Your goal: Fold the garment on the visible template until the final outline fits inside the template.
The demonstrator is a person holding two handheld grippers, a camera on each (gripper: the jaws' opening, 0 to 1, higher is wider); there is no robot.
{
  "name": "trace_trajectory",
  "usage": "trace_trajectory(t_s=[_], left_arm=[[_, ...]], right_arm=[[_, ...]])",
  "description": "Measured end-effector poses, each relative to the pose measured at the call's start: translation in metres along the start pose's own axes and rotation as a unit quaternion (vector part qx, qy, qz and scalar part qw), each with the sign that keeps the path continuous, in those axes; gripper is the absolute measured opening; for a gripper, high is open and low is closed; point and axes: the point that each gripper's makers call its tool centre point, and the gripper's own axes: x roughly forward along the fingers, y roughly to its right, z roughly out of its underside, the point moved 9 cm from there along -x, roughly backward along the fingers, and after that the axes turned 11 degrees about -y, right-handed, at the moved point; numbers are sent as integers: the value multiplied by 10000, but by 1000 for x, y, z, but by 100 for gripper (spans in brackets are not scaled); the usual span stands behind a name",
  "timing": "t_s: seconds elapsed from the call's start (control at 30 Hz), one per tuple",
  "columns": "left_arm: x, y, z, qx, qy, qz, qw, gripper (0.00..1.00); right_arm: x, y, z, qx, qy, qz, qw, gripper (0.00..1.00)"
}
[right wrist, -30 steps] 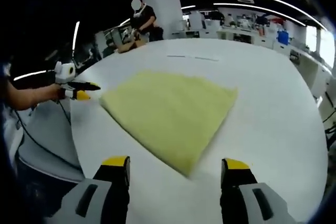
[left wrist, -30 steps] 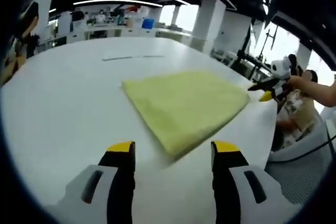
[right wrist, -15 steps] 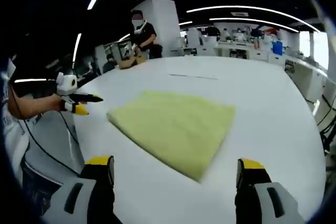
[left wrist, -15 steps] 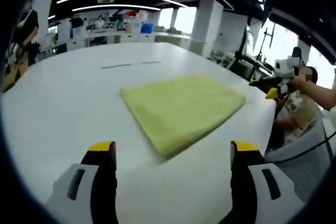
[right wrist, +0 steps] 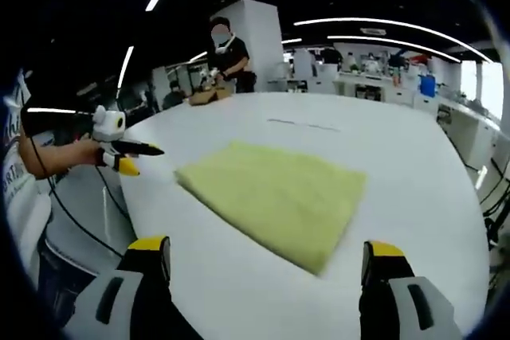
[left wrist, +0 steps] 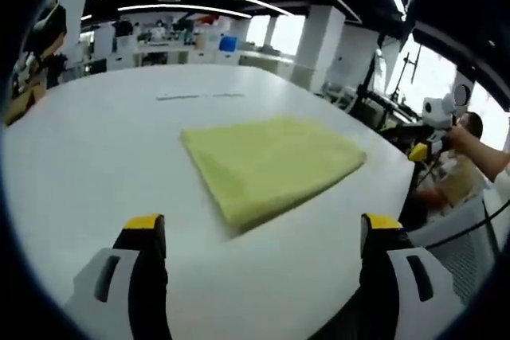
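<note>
Currently, the left gripper point(left wrist: 263, 232) sits at the bottom of the left gripper view with its yellow-tipped jaws spread wide apart and nothing between them. The right gripper point(right wrist: 267, 252) sits at the bottom of the right gripper view in the same condition: jaws wide apart, holding nothing.

Beyond both sets of jaws, the folded yellow-green garment point(left wrist: 267, 161) lies flat on the white table point(left wrist: 96, 141), at the centre of each frame. It forms a compact, roughly four-sided shape. Neither gripper touches it.

The left gripper view shows the right gripper at the right edge of the frame, held in a person's hand point(left wrist: 462, 139) off the table's edge and apart from the garment. The right gripper view shows the left gripper at the left edge of the frame, held in a hand point(right wrist: 84, 151), also off the table edge, near the garment's left corner.

Faint thin marks point(right wrist: 307, 125) lie on the table beyond the garment. A person in a dark top point(right wrist: 231, 57) stands at the table's far side, upper left of the right gripper view, beside a brown object point(right wrist: 209, 95). Desks and ceiling light strips occupy the background.
</note>
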Motion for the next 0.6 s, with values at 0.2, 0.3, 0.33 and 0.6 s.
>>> trace_trajectory(t_s=[0.2, 0.3, 0.33, 0.6], left_arm=[[-7, -5, 0, 169, -42, -115, 9998, 99], [-8, -5, 0, 240, -102, -114, 9996, 99], [-7, -6, 0, 247, -105, -133, 9996, 99], [-4, 0, -2, 361, -172, -71, 9992, 99]], right_arm=[[-5, 3, 1, 45, 115, 111, 9999, 98], [-6, 4, 3, 62, 93, 150, 9998, 98], [-6, 4, 3, 62, 94, 156, 9998, 98], [-1, 0, 7, 77, 53, 114, 9999, 97]])
